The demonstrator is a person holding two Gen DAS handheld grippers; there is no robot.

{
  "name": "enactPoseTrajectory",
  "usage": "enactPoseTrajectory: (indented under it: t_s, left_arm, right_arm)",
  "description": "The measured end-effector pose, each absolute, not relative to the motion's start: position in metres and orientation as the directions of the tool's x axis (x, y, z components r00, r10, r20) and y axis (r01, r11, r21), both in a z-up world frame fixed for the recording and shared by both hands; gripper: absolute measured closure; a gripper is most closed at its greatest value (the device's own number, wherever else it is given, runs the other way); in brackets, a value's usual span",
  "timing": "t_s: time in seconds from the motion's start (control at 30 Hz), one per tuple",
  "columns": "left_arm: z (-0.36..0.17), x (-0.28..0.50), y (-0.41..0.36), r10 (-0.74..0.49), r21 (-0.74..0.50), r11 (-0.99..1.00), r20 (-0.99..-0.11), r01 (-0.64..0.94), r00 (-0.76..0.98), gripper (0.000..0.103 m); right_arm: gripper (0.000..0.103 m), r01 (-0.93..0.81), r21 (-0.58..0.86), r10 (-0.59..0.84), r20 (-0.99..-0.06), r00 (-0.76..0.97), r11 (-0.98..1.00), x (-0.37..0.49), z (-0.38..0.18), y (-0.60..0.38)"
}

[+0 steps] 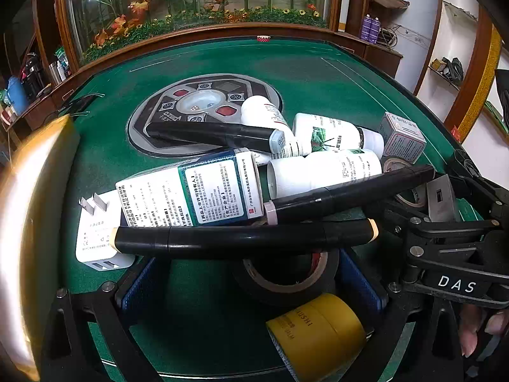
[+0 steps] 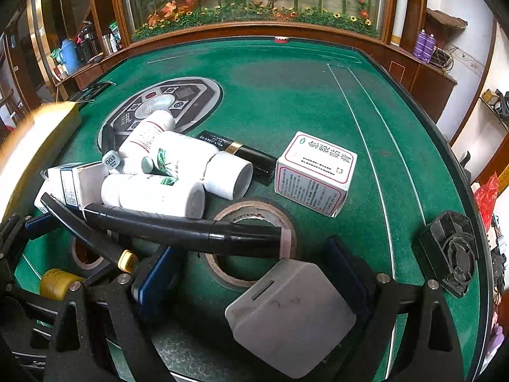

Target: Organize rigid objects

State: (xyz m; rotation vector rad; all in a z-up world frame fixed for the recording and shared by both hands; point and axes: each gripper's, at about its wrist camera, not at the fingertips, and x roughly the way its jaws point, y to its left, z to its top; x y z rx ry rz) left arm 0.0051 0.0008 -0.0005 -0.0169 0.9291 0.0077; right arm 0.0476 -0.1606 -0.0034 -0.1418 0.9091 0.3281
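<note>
While the left gripper (image 1: 254, 289) stands wide open around a black tape roll (image 1: 283, 278) and yellow jar (image 1: 318, 334), only the right wrist view shows the right gripper (image 2: 254, 273), fingers spread, flanking a grey square block (image 2: 291, 318) beside another tape roll (image 2: 251, 242).

A: Left tool (image 1: 251, 289), construction?
B: Matte black frame of angular struts; round silver screw heads at the joints; blue ribbed pads (image 1: 140, 289) lining the inner faces of both fingers.

A: Right tool (image 2: 254, 273)?
B: Same pattern: black triangular struts, silver screws, dark blue pads (image 2: 159, 273) with a pale edge strip.

A: Markings?
B: White letters "DAS" on the right tool's black body, read from the left wrist view.

A: The person?
B: Fingertips of a hand (image 1: 483, 331) at the lower right edge of the left wrist view; no sleeve in sight.
</note>
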Motion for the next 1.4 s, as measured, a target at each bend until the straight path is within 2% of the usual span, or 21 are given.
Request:
enactPoseTrajectory:
  t_s: [0.6,0.8,1.0,1.03,1.07,1.23,1.33,1.4]
  left_arm:
    - [0.0,0.006,0.001,0.001,-0.012,1.0,-0.803,-0.017,0.597,0.0]
    - [0.002,-0.006,0.012,-0.063,-0.022,0.996,-0.842,0.081,0.535,0.001]
    - [0.012,-0.031,0.033,-0.17,-0.139,0.985,-0.833,0.098,0.526,0.001]
    - [0.012,-0.034,0.035,-0.17,-0.143,0.985,-0.832,0.092,0.528,0.001]
    - [0.012,-0.037,0.036,-0.172,-0.143,0.985,-0.832,0.096,0.528,0.001]
    - [0.015,-0.053,0.023,-0.174,-0.115,0.983,-0.83,0.143,0.529,0.001]
    - [0.014,-0.06,0.019,-0.175,-0.107,0.982,-0.83,0.157,0.53,0.001]
    - [0.015,-0.061,0.017,-0.165,-0.088,0.982,-0.823,0.165,0.544,0.01]
  right_arm:
    - [0.012,-0.333,0.014,0.212,-0.794,0.57,0.943,0.047,-0.003,-0.162]
    - [0.013,-0.346,0.002,0.212,-0.794,0.569,0.938,0.045,-0.003,-0.16]
    - [0.038,-0.352,-0.007,0.213,-0.784,0.583,0.936,0.042,0.0,-0.16]
    - [0.045,-0.367,-0.011,0.22,-0.783,0.581,0.93,0.04,0.0,-0.158]
    - [0.046,-0.376,-0.019,0.221,-0.781,0.584,0.926,0.039,0.001,-0.156]
    - [0.044,-0.408,-0.01,0.243,-0.791,0.562,0.913,0.037,0.003,-0.153]
    - [0.035,-0.416,0.006,0.26,-0.789,0.556,0.909,0.033,0.006,-0.158]
    - [0.035,-0.412,0.007,0.262,-0.783,0.564,0.911,0.029,0.008,-0.163]
